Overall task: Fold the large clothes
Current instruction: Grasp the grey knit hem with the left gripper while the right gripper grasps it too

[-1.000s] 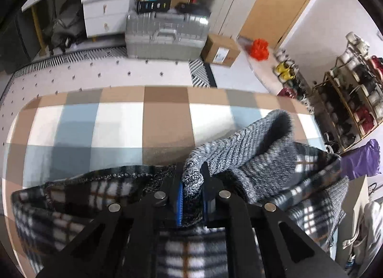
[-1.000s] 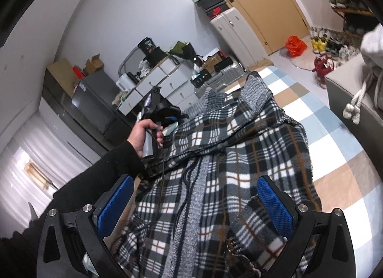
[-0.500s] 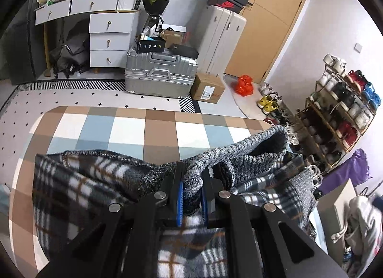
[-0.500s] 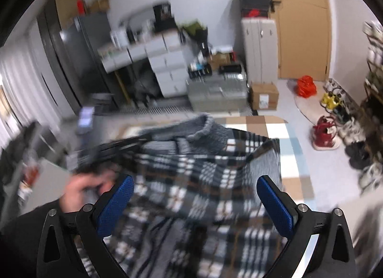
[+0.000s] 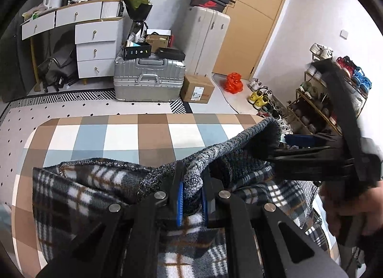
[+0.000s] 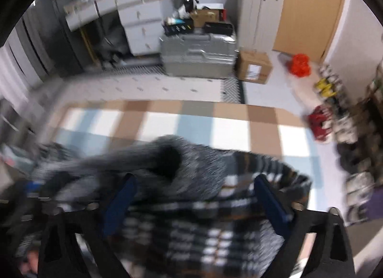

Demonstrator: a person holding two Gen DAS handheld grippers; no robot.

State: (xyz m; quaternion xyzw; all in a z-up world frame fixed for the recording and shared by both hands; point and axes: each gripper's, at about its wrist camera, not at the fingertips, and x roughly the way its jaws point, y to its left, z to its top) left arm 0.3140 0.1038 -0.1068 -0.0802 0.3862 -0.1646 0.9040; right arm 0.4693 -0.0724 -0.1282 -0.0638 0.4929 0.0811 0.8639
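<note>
A large black, white and brown plaid fleece garment with a grey knit collar lies bunched on the checked surface. My left gripper is shut on the grey knit collar edge. My right gripper is open, its blue pads wide apart over the plaid cloth and grey collar; this view is blurred. The right gripper also shows in the left wrist view, held by a hand at the collar's right end.
A silver suitcase, cardboard box and white drawers stand beyond the checked surface. A shoe rack is at the right. A red bag lies by the wooden door.
The right gripper has swung round from the side and come down over the collar, entering the left wrist view. The left gripper keeps hold and has lifted the collar, its view tilting up.
</note>
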